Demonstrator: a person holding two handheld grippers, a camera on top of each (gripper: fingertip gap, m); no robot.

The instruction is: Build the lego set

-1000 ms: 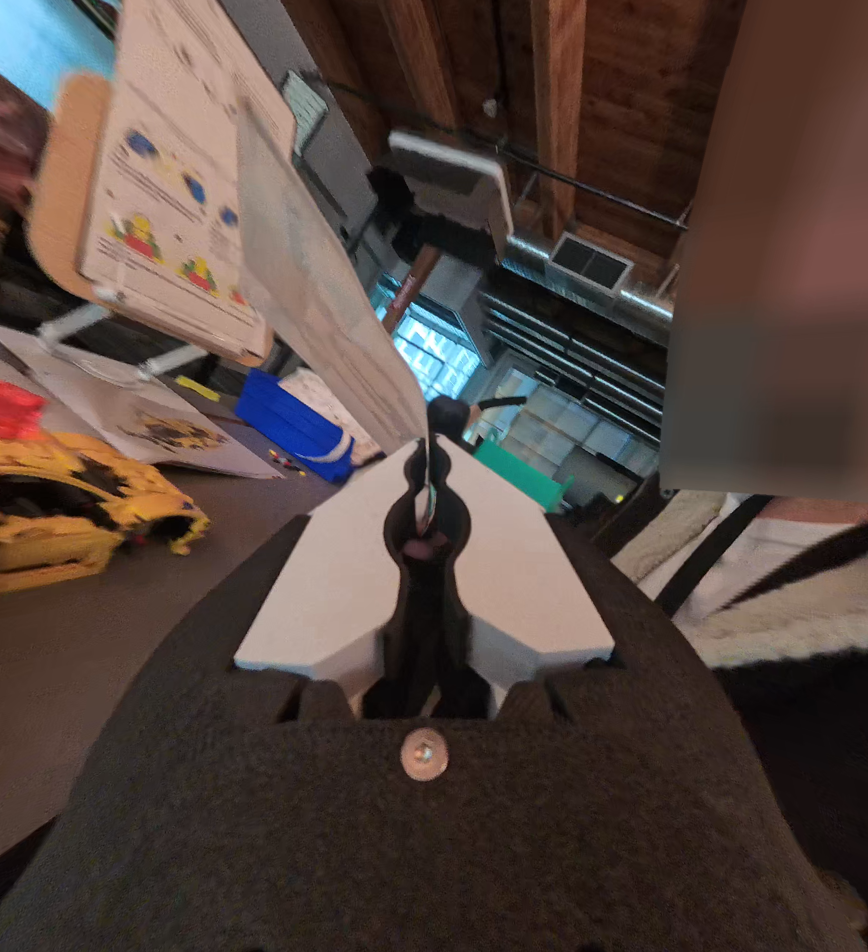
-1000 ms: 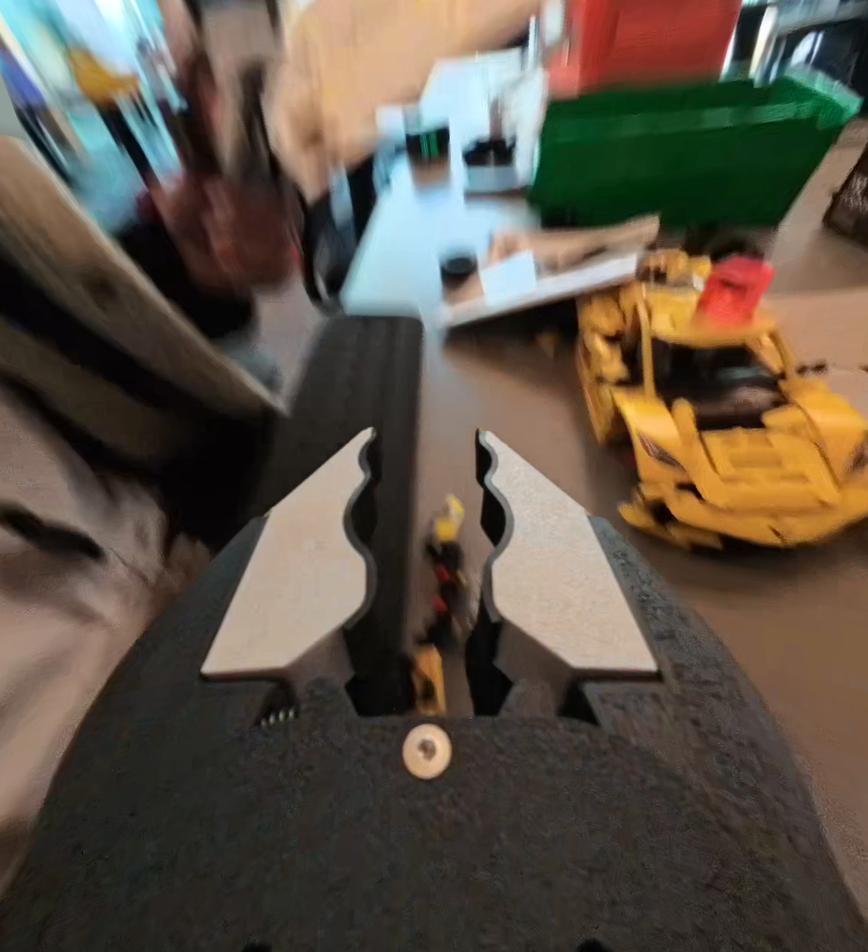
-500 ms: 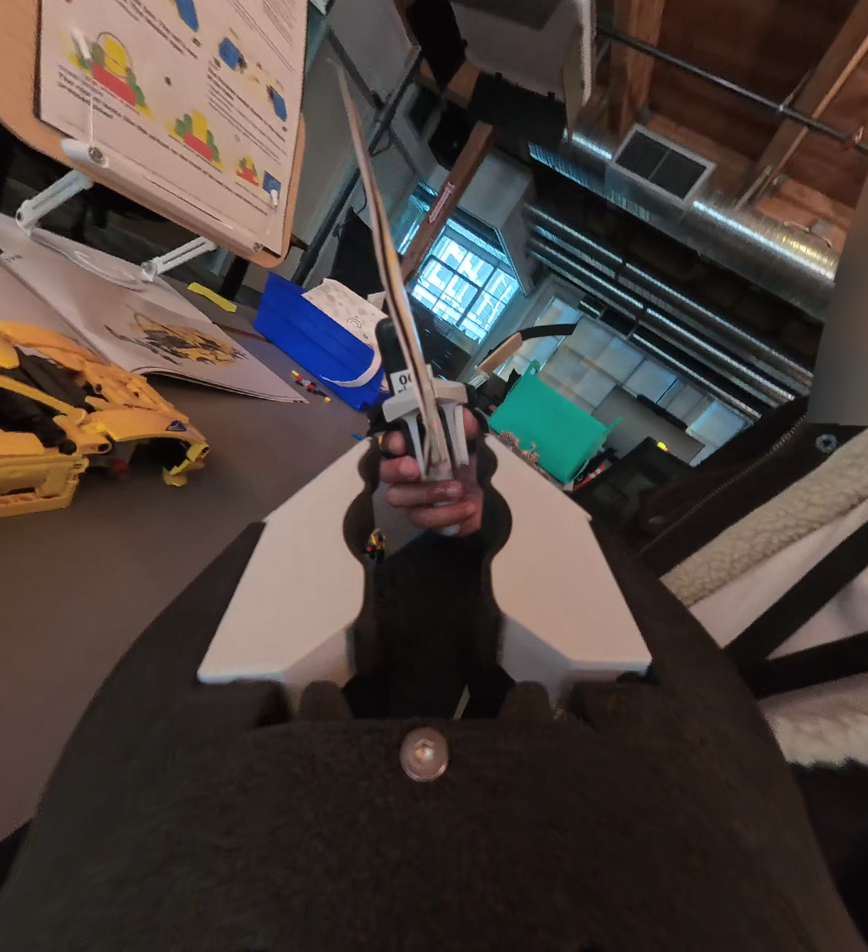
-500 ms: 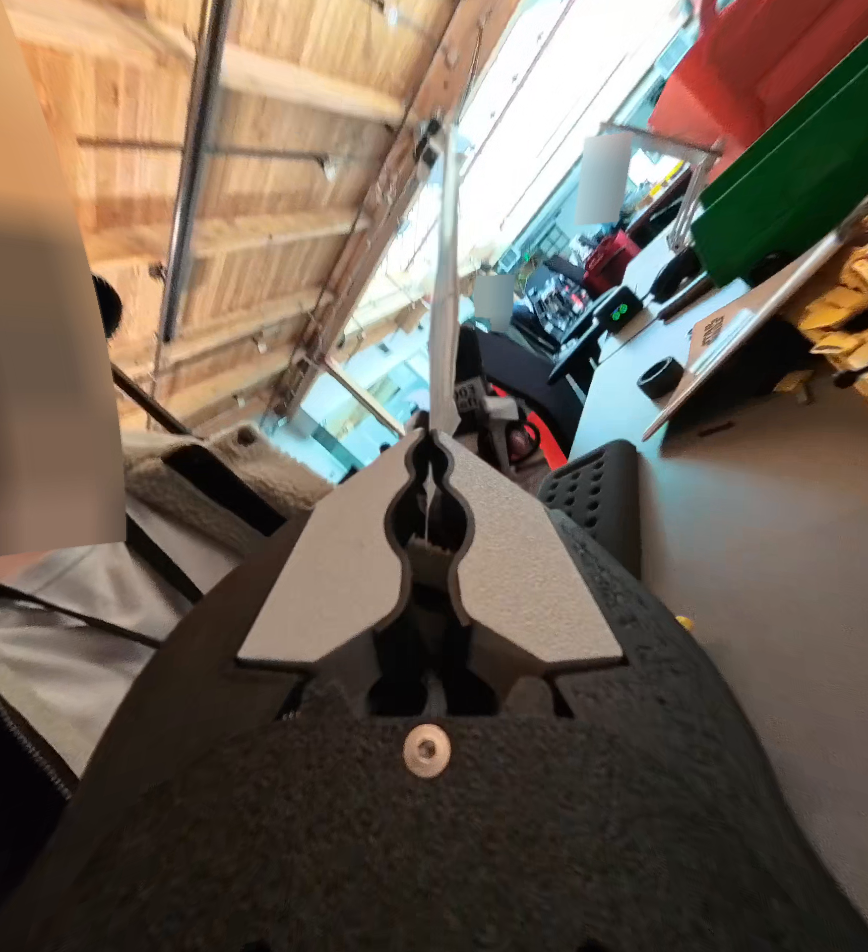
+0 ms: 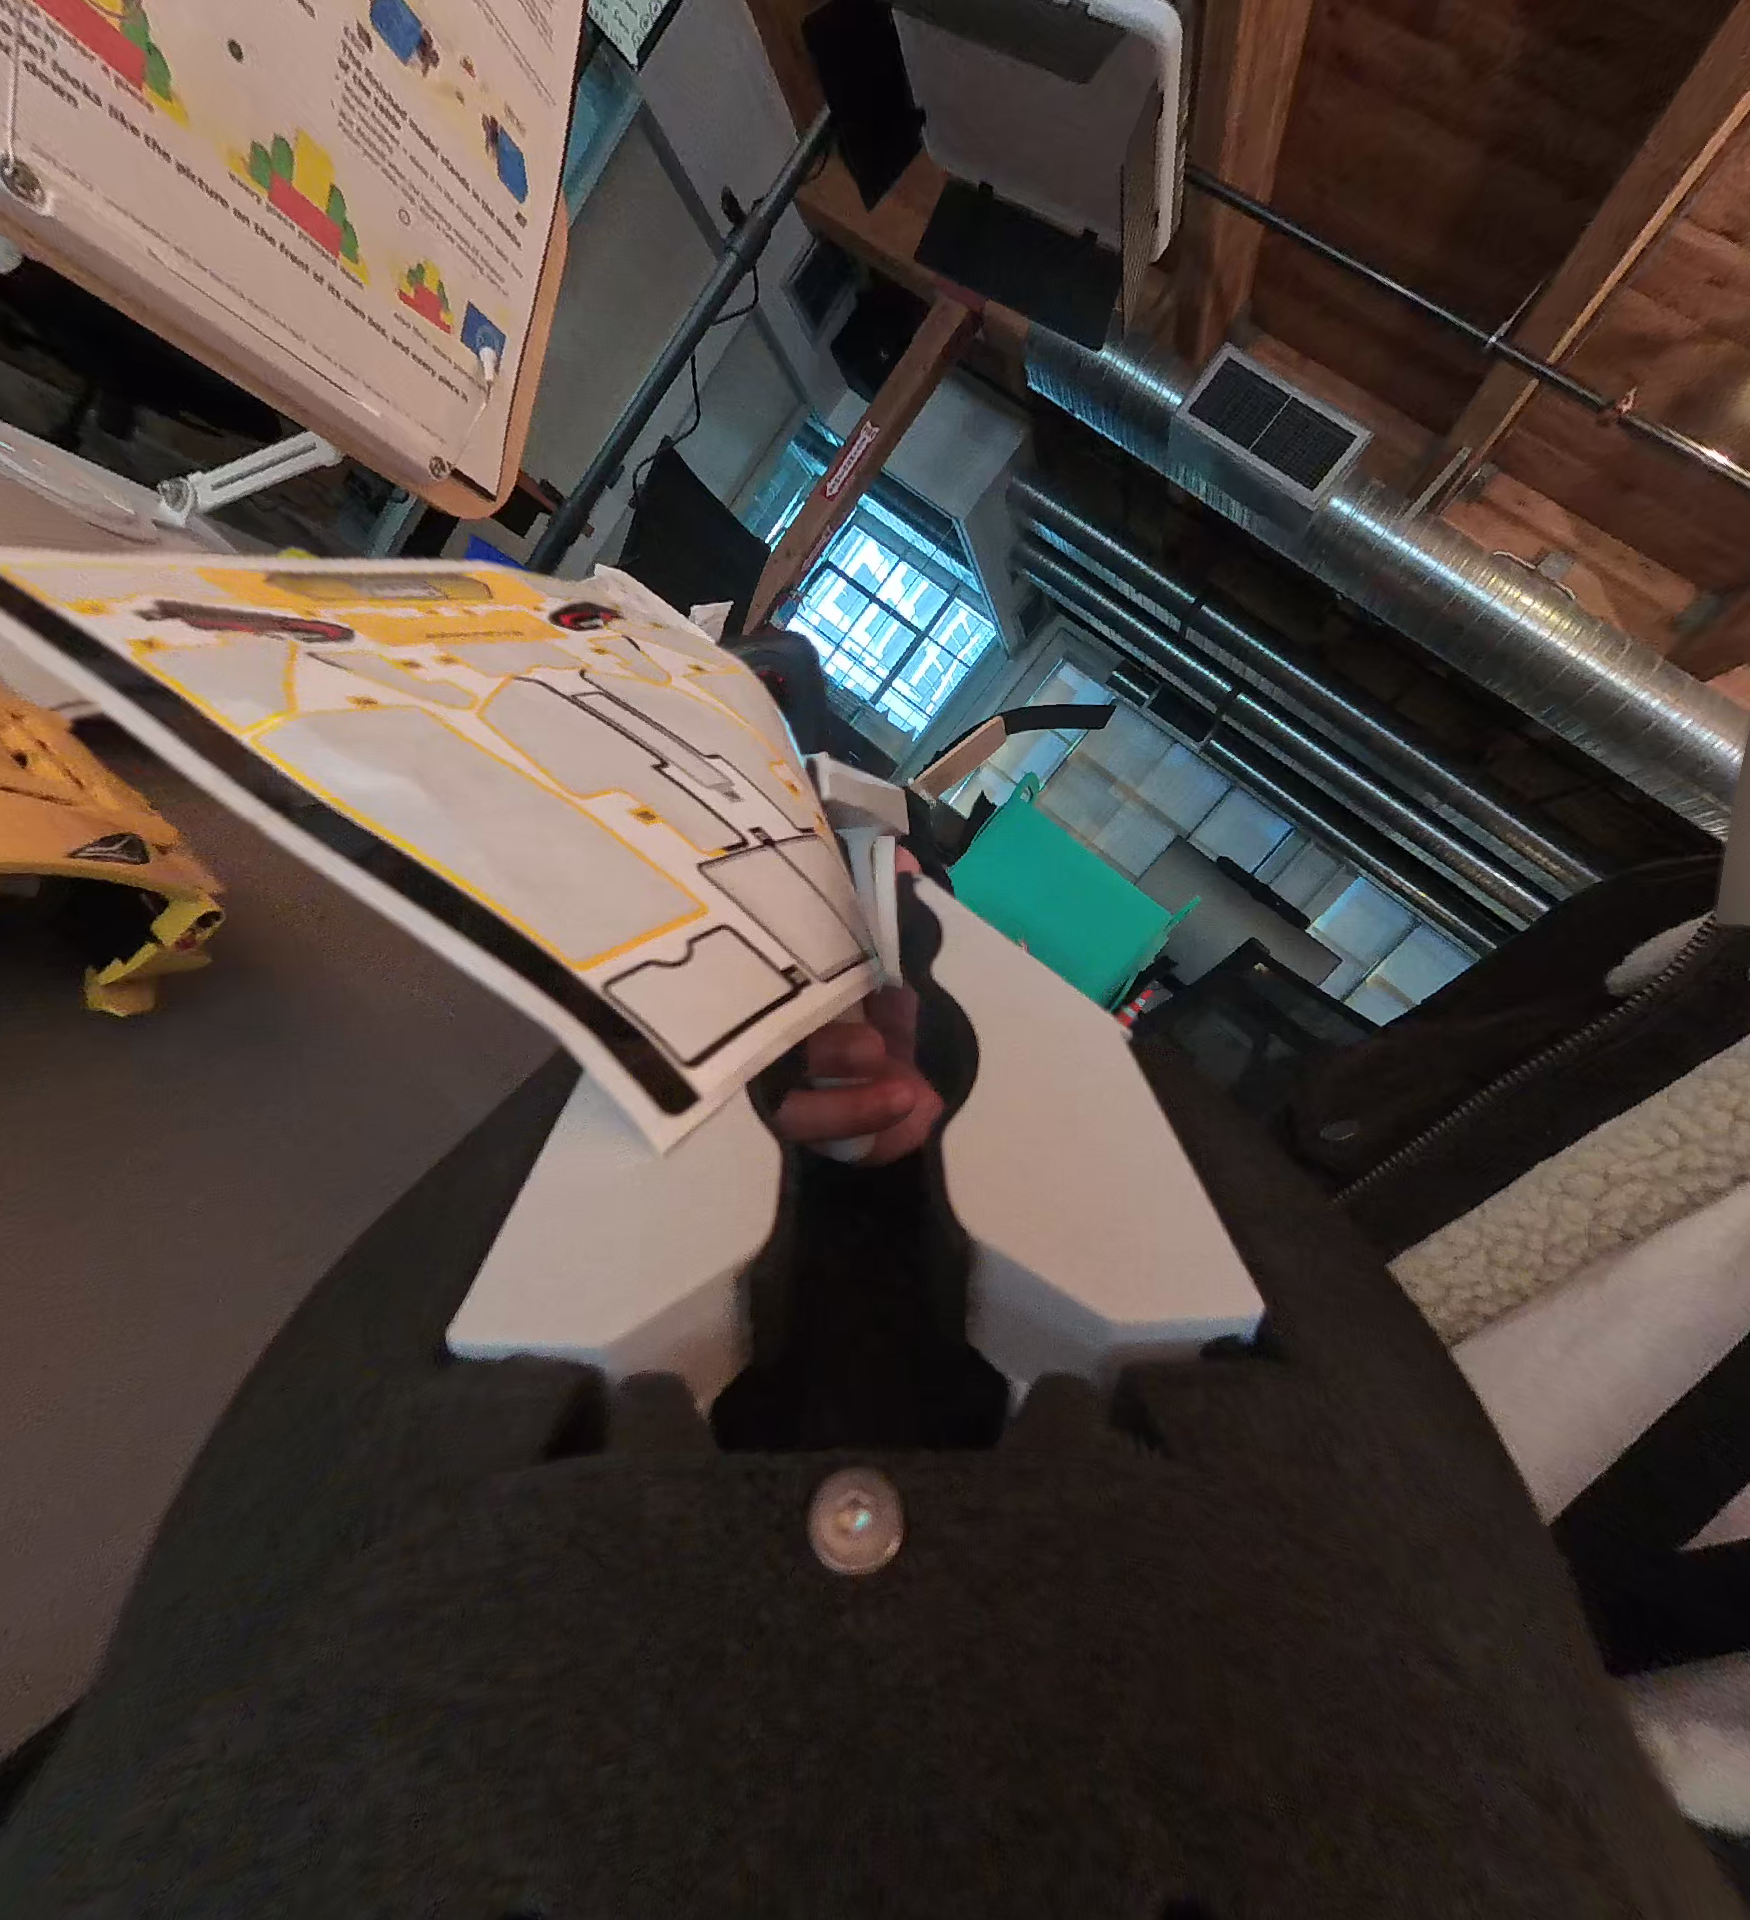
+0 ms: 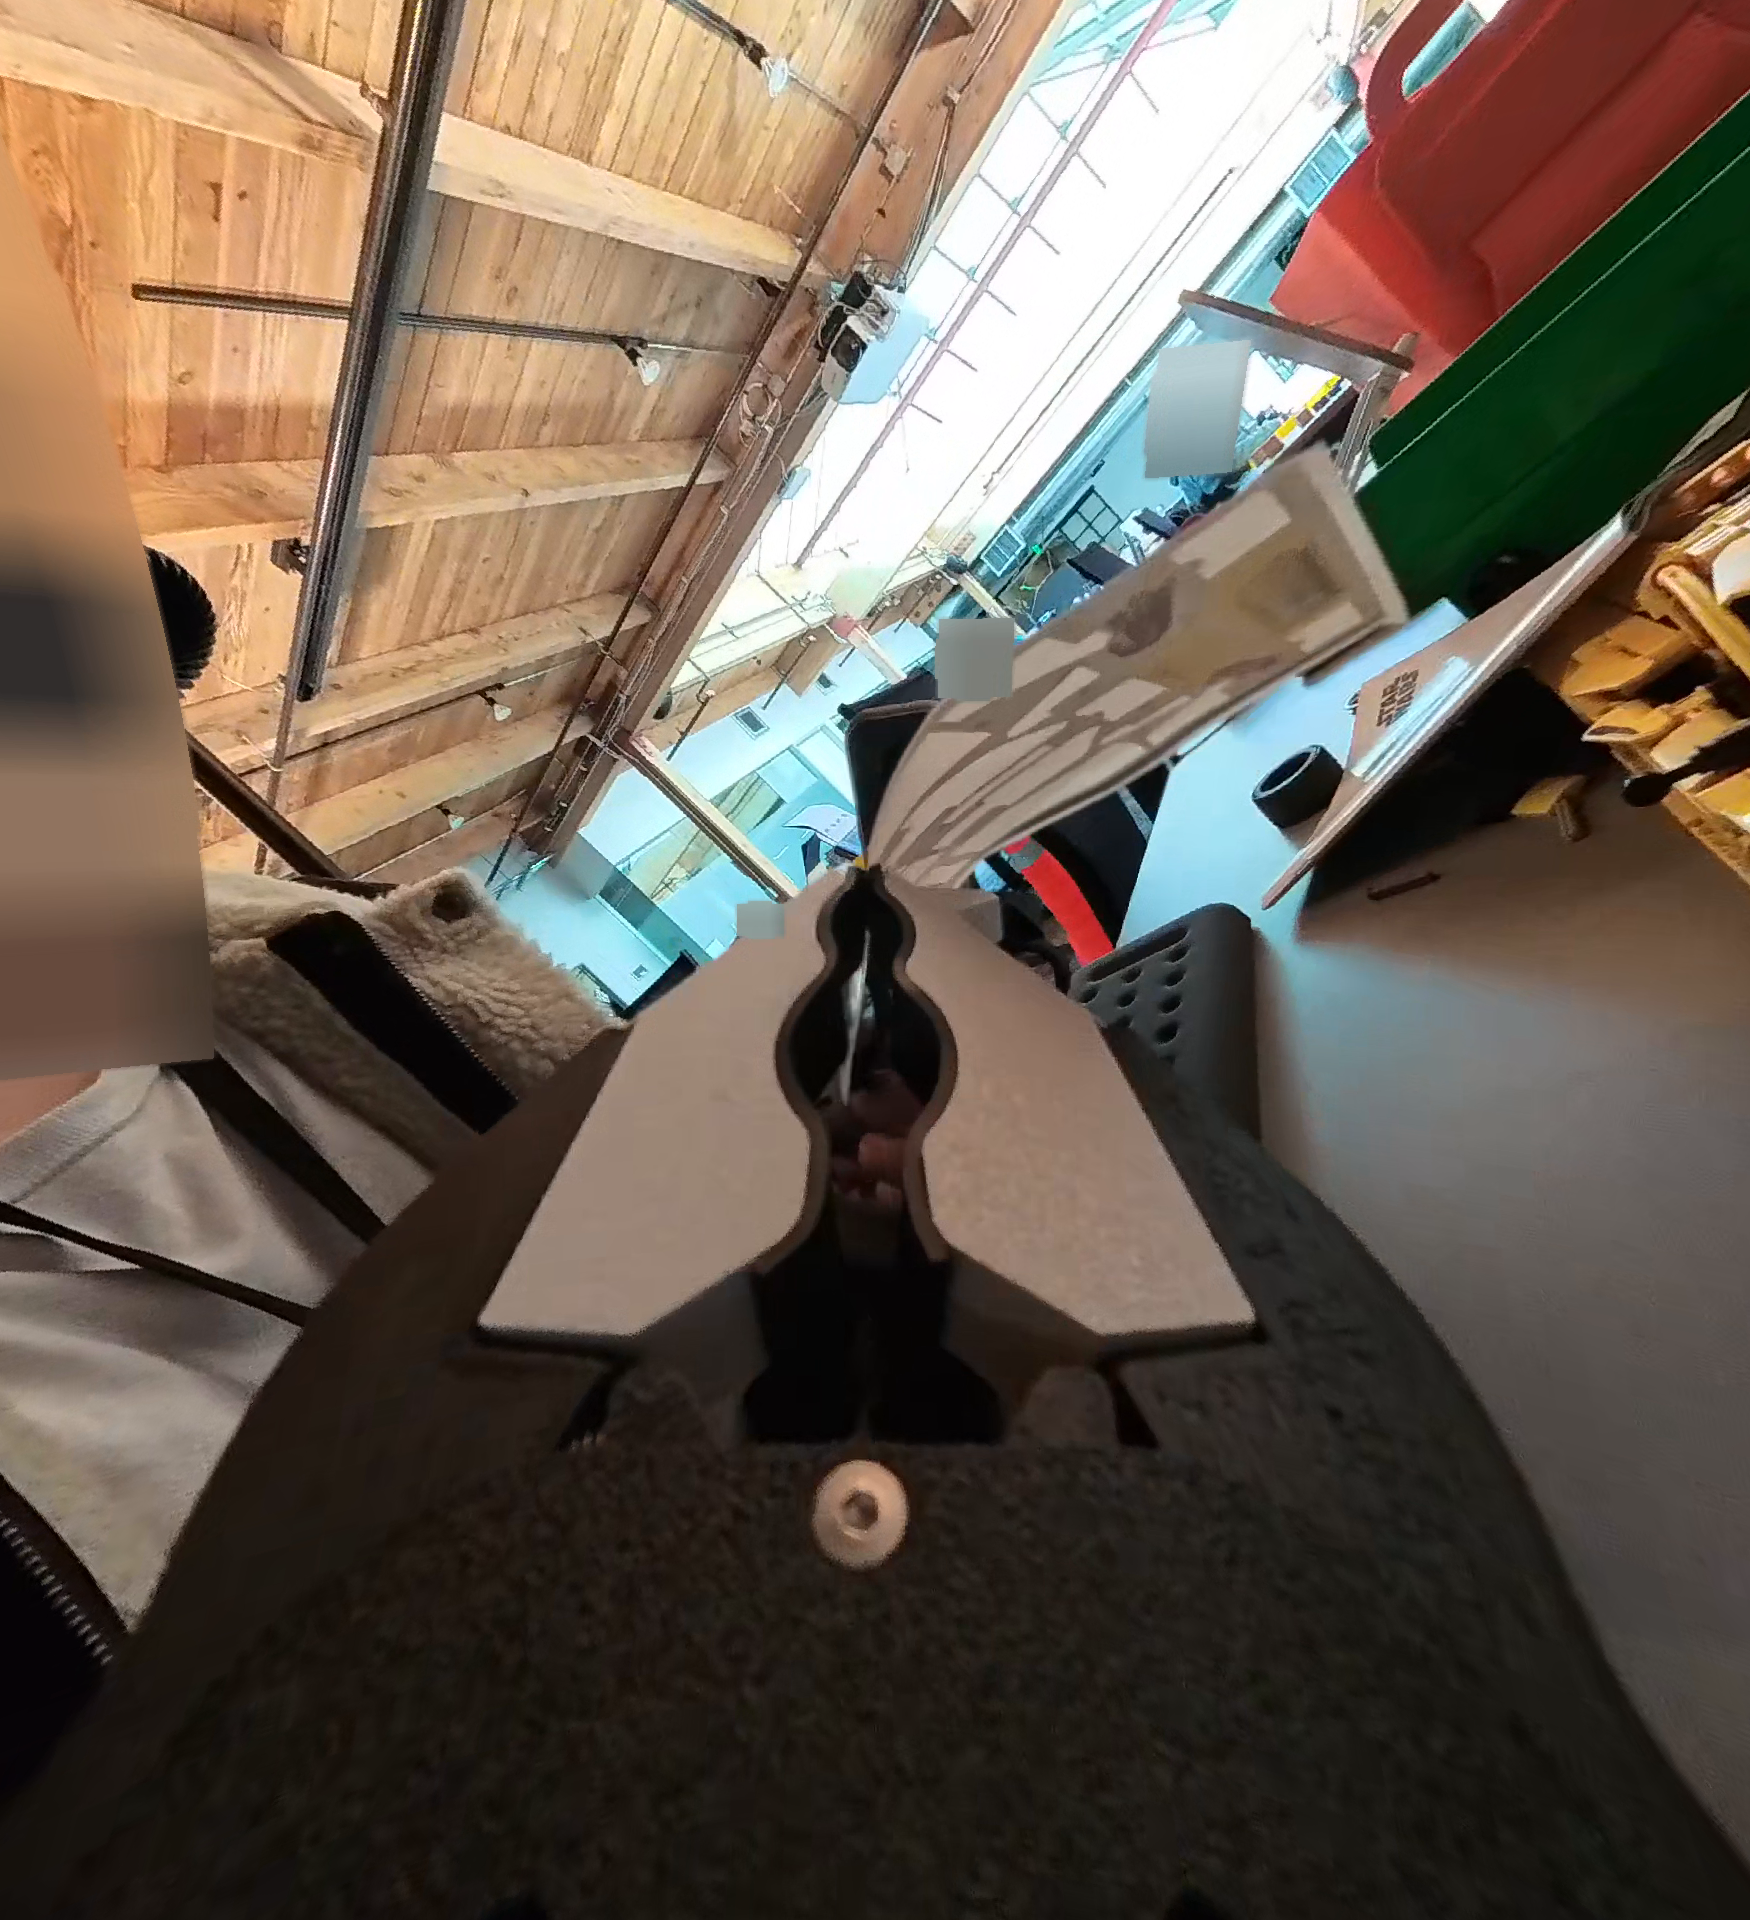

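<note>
A white sticker sheet (image 5: 497, 769) with yellow and black outlines hangs in the air. My right gripper (image 6: 863, 878) is shut on its corner, and the sheet (image 6: 1110, 707) bends away to the upper right. My left gripper (image 5: 840, 935) is open and empty just below the sheet, which hides its left fingertip. The right gripper's white fingers (image 5: 866, 831) and the hand holding it (image 5: 860, 1101) show between my left jaws. The yellow lego car (image 5: 19, 810) stands on the grey table at the left; it also shows in the right wrist view (image 6: 1733, 727).
An instruction board (image 5: 258, 187) on a white stand leans over the table's far left. A teal bin (image 5: 1047, 894) is behind. In the right wrist view there are a green crate (image 6: 1577, 395), a slanted flat board (image 6: 1453, 707), a black ring (image 6: 1292, 784) and a black perforated block (image 6: 1172, 987). A person's jacket (image 5: 1598, 1143) is close by. My left and right fingertips are right by each other.
A second ago the left gripper held the sheet and the right was open over the table. The right has since shut on it, the left opened, and the sheet tipped from edge-on to face-up.
</note>
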